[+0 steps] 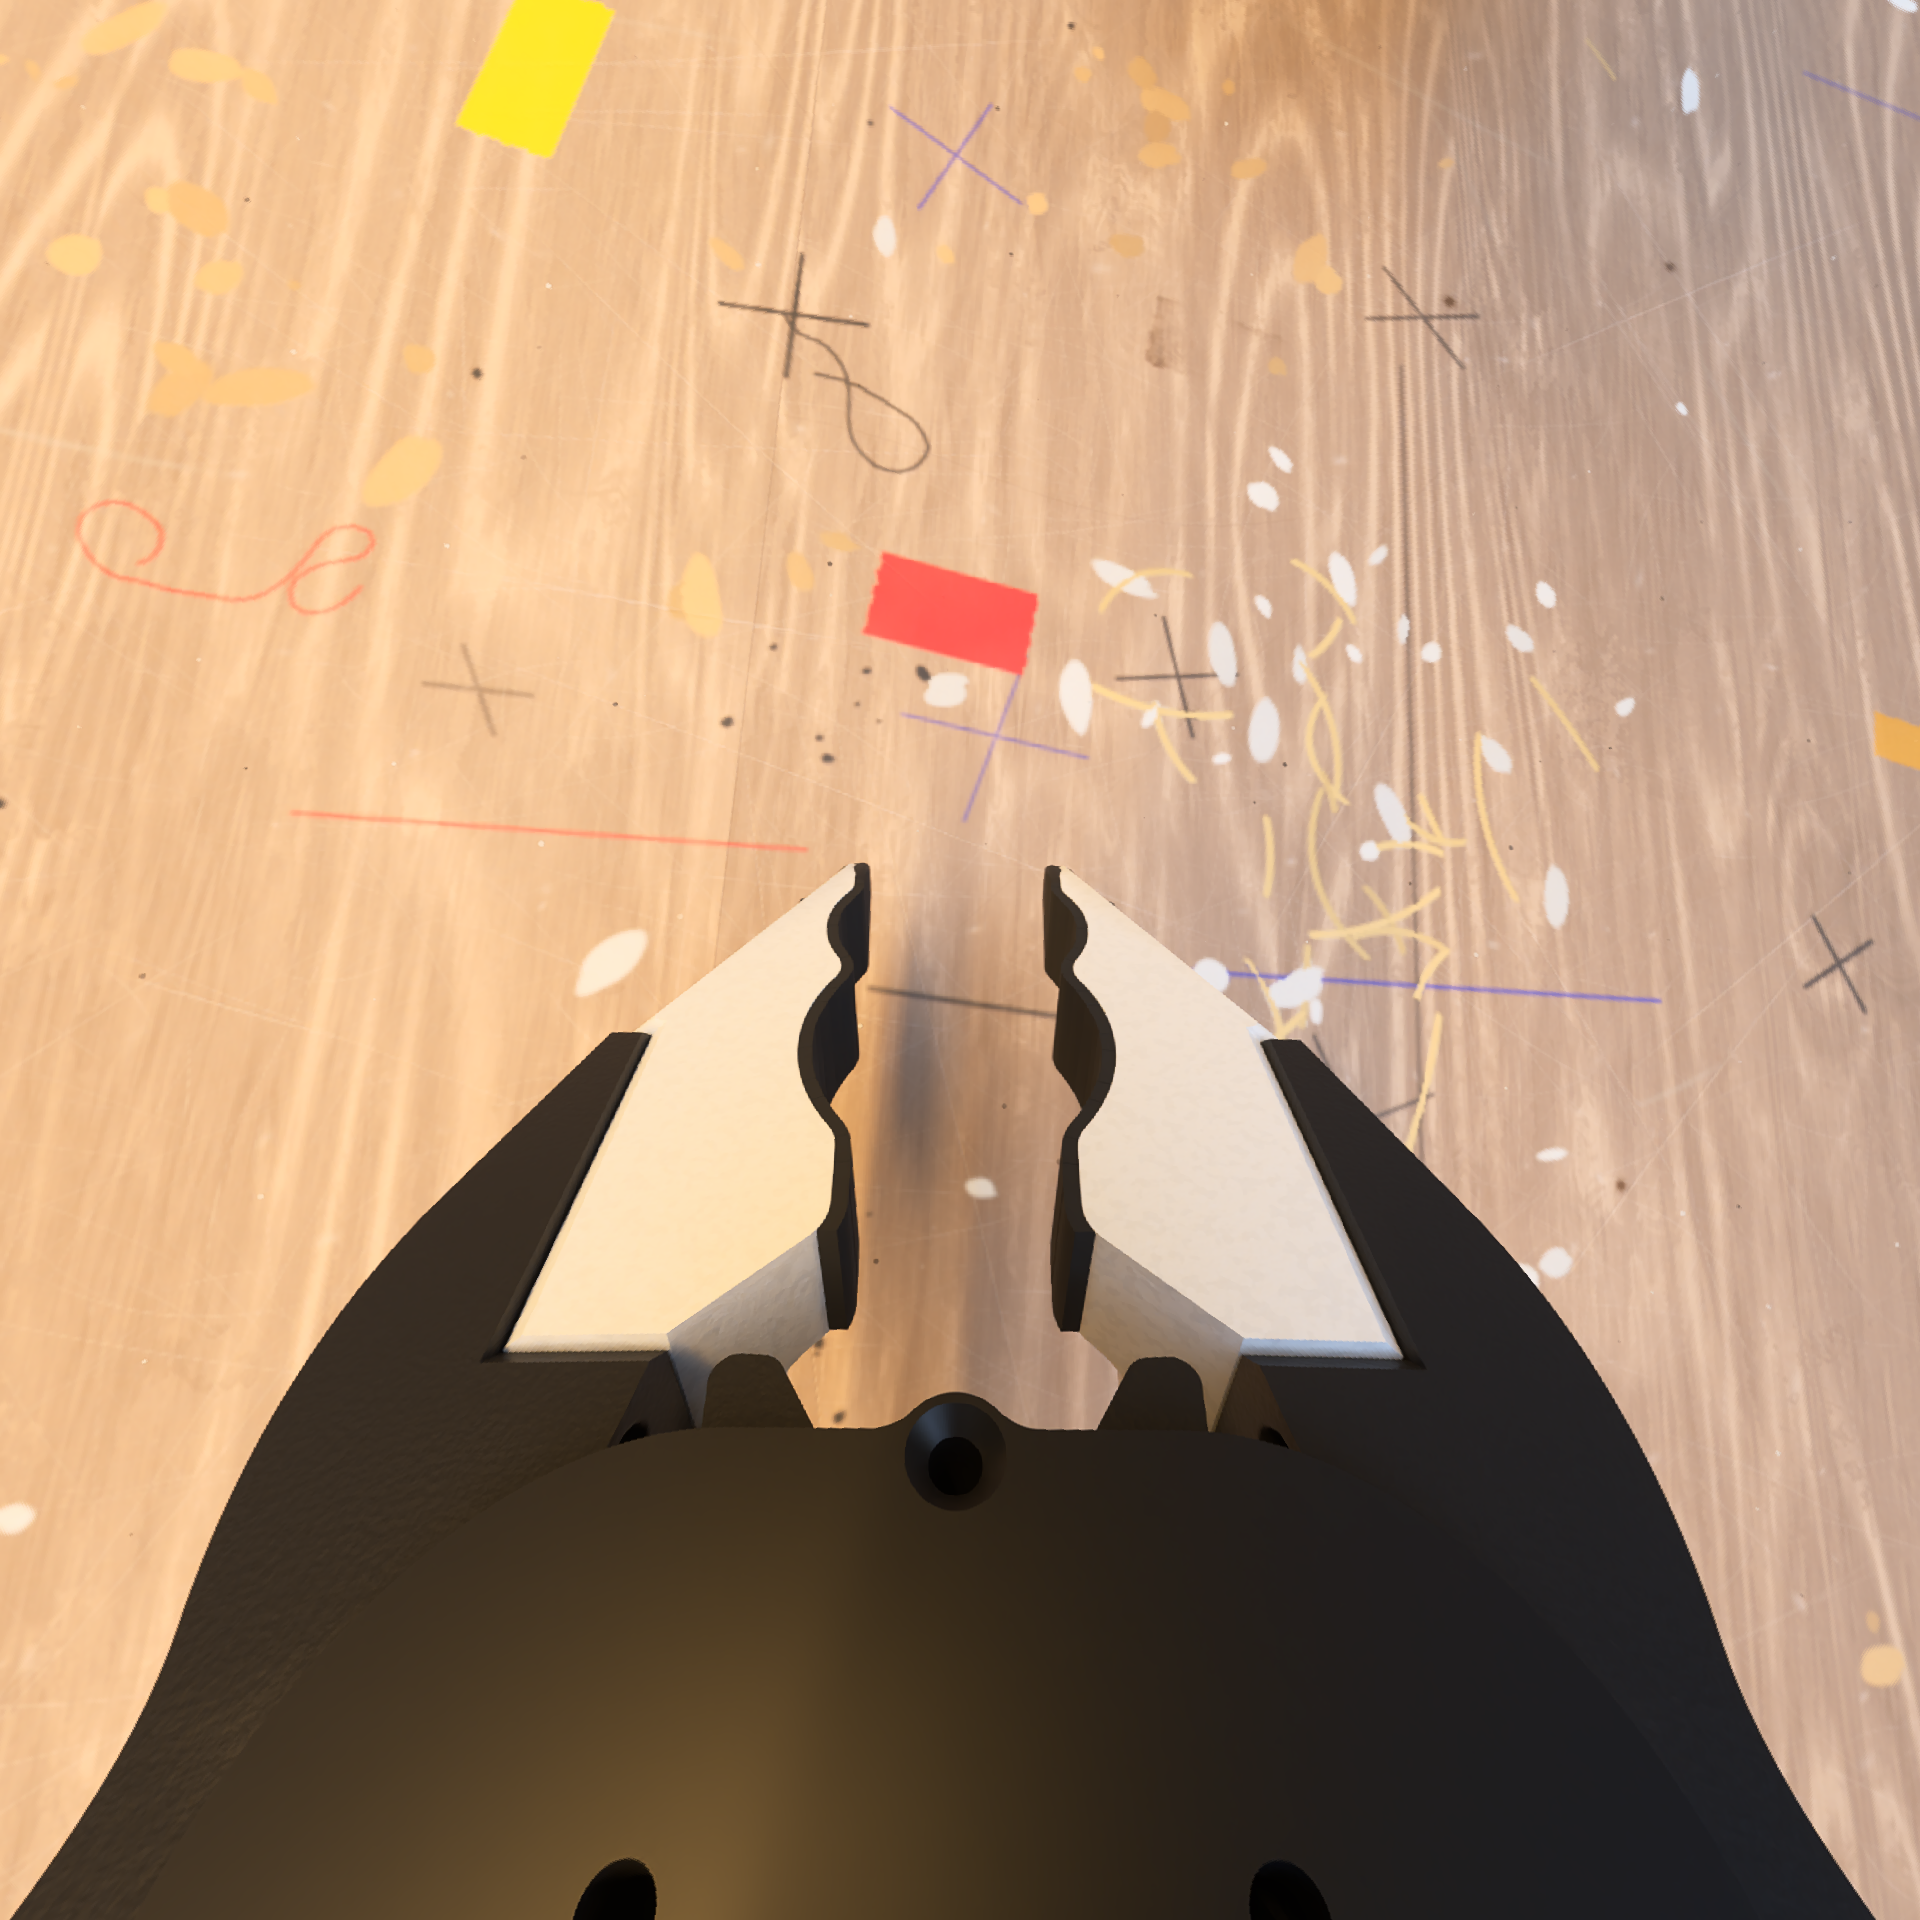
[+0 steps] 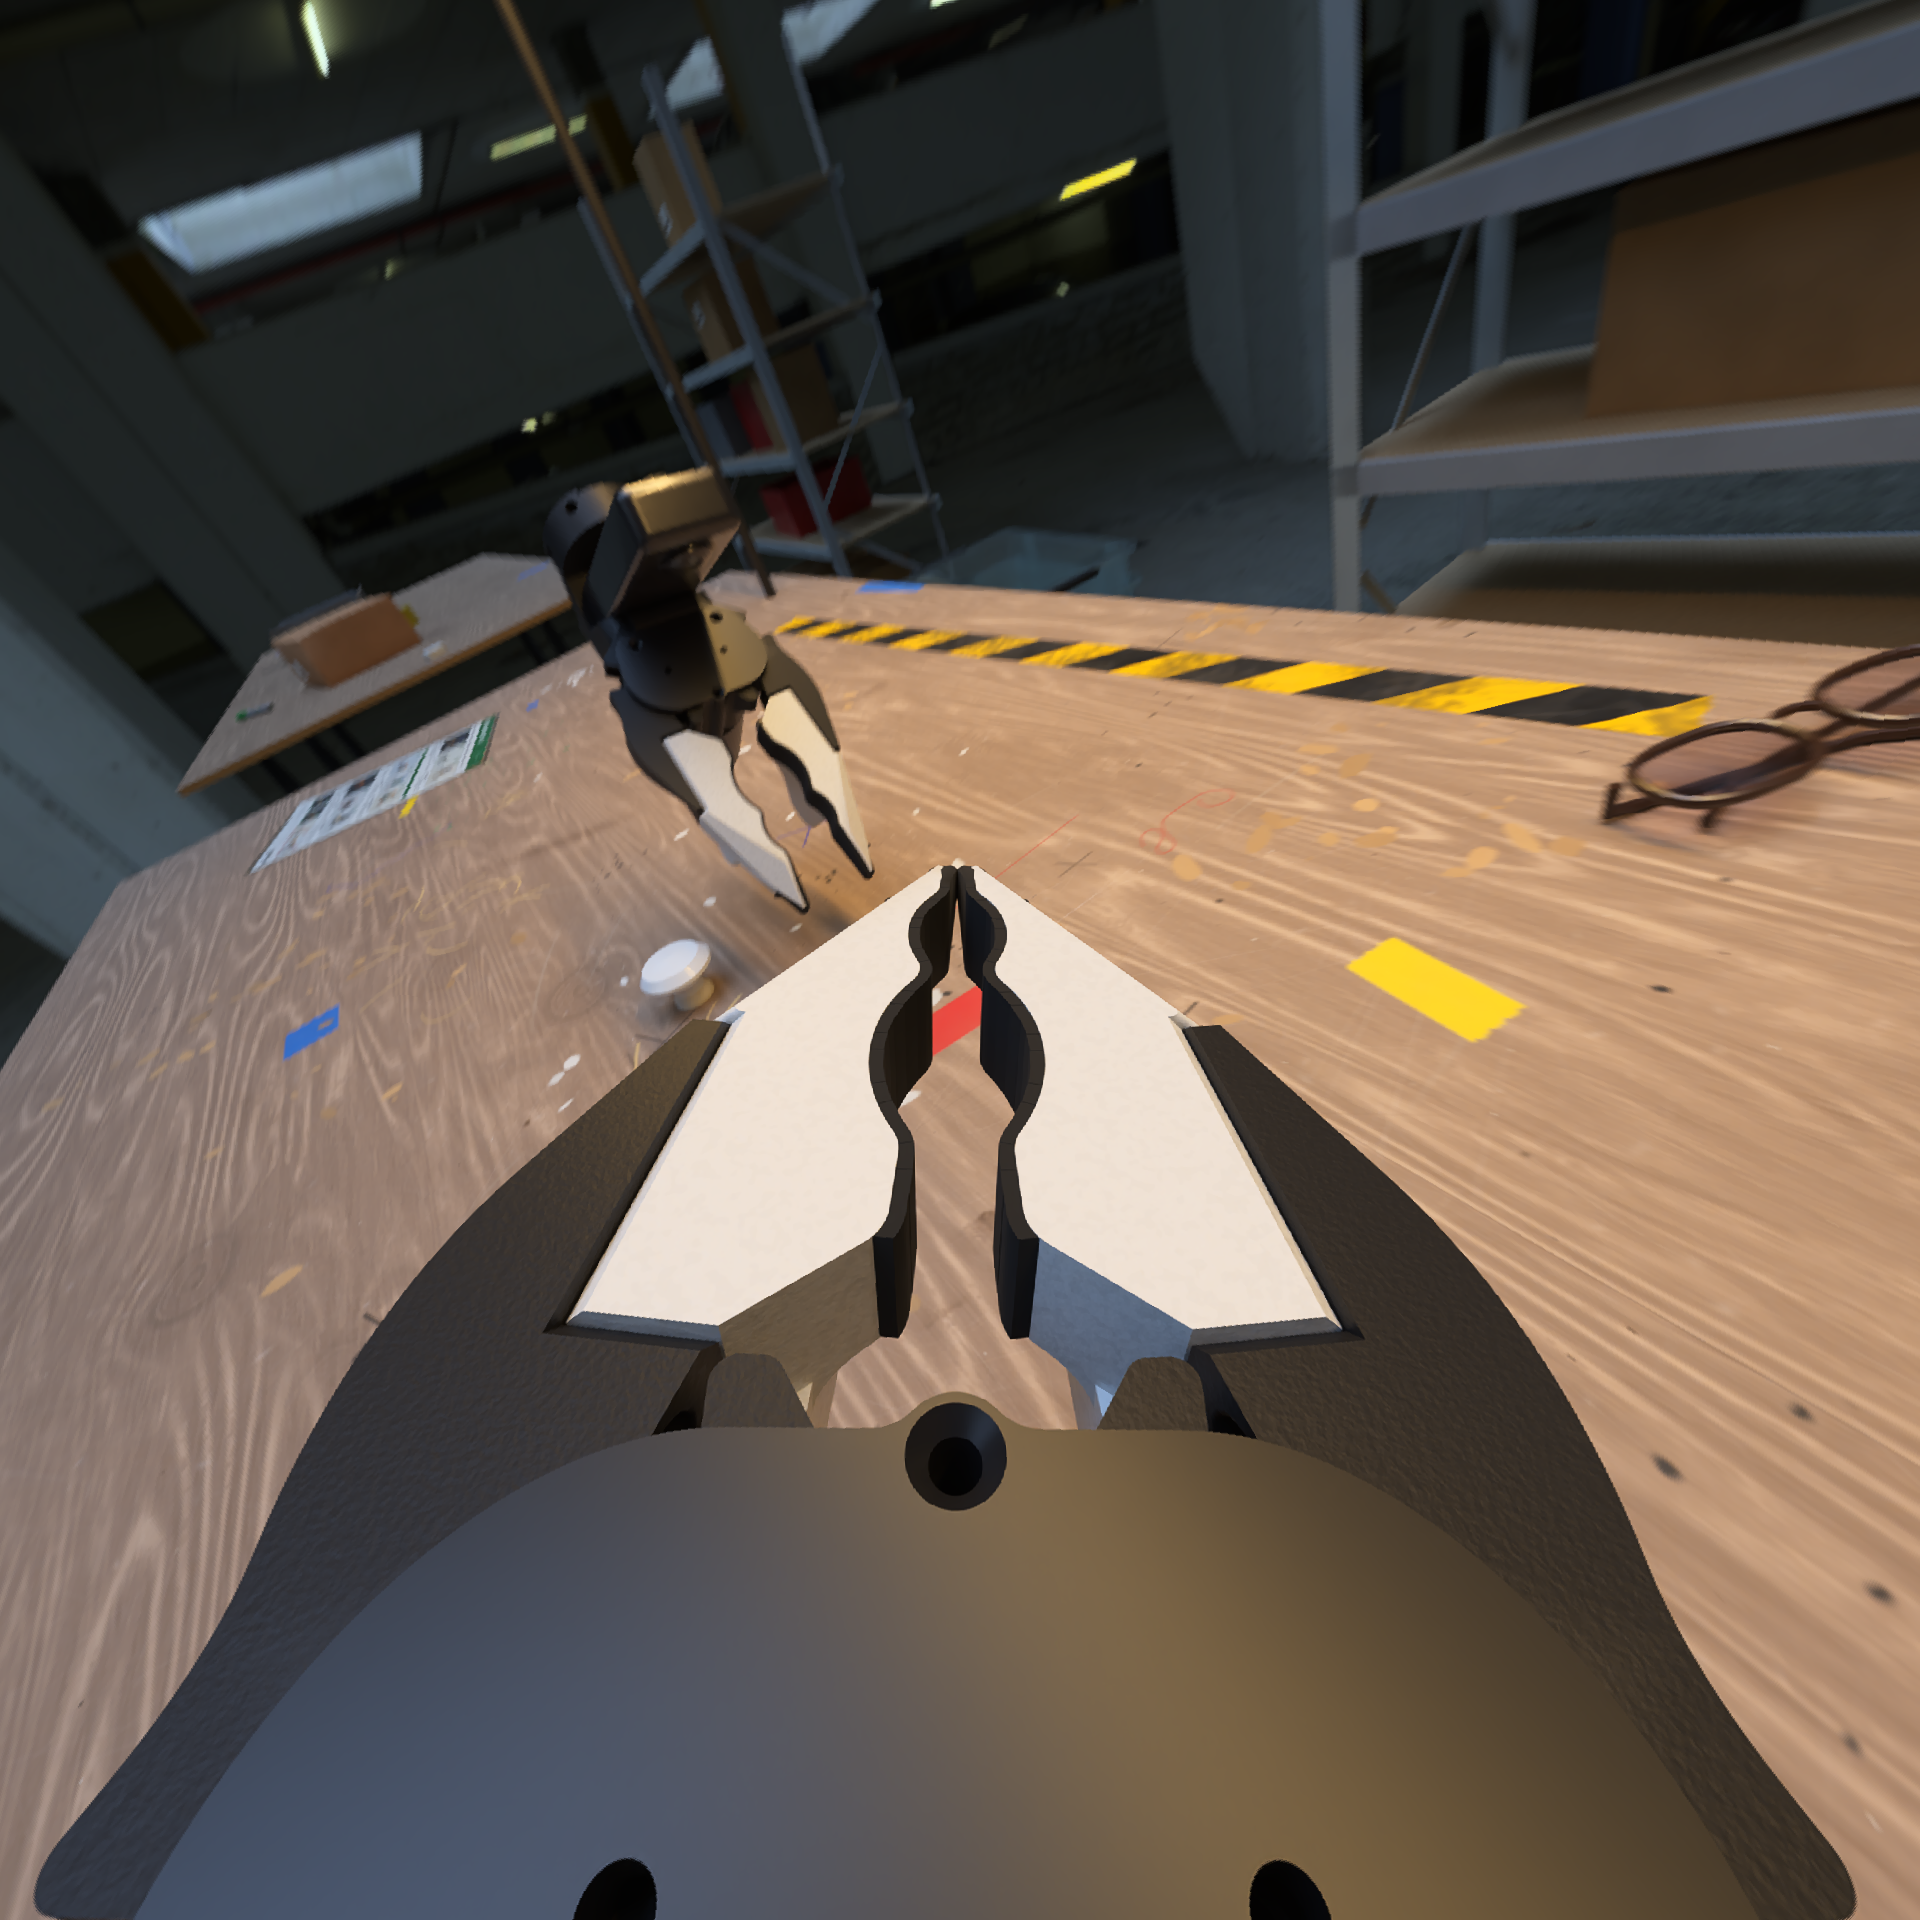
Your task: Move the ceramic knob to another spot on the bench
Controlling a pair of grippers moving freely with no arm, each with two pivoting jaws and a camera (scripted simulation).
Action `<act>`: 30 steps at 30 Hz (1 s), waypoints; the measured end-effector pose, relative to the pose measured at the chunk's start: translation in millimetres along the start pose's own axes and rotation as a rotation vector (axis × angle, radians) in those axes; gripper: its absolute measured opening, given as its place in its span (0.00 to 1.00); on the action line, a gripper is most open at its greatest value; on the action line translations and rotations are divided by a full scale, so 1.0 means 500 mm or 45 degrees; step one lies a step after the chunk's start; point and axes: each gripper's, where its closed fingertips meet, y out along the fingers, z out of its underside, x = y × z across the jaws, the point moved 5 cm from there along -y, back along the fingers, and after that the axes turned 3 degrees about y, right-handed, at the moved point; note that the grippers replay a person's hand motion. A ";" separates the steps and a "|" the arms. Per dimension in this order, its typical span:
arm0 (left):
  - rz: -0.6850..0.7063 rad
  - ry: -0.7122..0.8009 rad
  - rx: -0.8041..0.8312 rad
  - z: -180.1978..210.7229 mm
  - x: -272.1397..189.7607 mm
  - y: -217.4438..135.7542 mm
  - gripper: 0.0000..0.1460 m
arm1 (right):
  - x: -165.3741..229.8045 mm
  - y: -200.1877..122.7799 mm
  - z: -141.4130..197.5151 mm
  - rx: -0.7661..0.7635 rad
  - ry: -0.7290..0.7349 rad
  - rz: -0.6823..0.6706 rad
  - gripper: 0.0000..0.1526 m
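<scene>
Ceramic knob (image 2: 675,971): one, white, on tabletop (image 2: 1351,1195). Two hand-held grippers: left hand-held gripper (image 1: 956,873) parted, empty; right hand-held gripper (image 2: 956,871) closed, empty. One pair of glasses (image 2: 1766,753).

Dim warehouse, metal shelving (image 2: 1621,312), leaning ladder frame (image 2: 779,343), ceiling lights (image 2: 1096,179), second table (image 2: 395,644)

— How many things do I count on the bench (image 2: 1299,1195)?

— One ceramic knob (image 2: 675,971), near left. One pair of glasses (image 2: 1756,753), far right. One printed sheet (image 2: 379,790), far left.

— Grippers?

— Two: my right gripper (image 2: 956,873) and the left gripper (image 2: 826,868). Tape patches: perhaps four.
</scene>
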 end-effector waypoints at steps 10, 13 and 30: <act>-0.041 0.013 0.049 0.009 0.006 -0.015 0.38 | -0.024 -0.024 0.011 -0.005 0.033 0.058 0.00; -0.106 0.018 0.027 0.008 0.018 -0.065 0.38 | -0.021 -0.007 0.020 0.039 0.024 0.048 0.00; 0.018 0.192 0.285 0.077 -0.098 -0.128 0.50 | -0.022 0.032 0.054 0.143 0.025 -0.009 0.00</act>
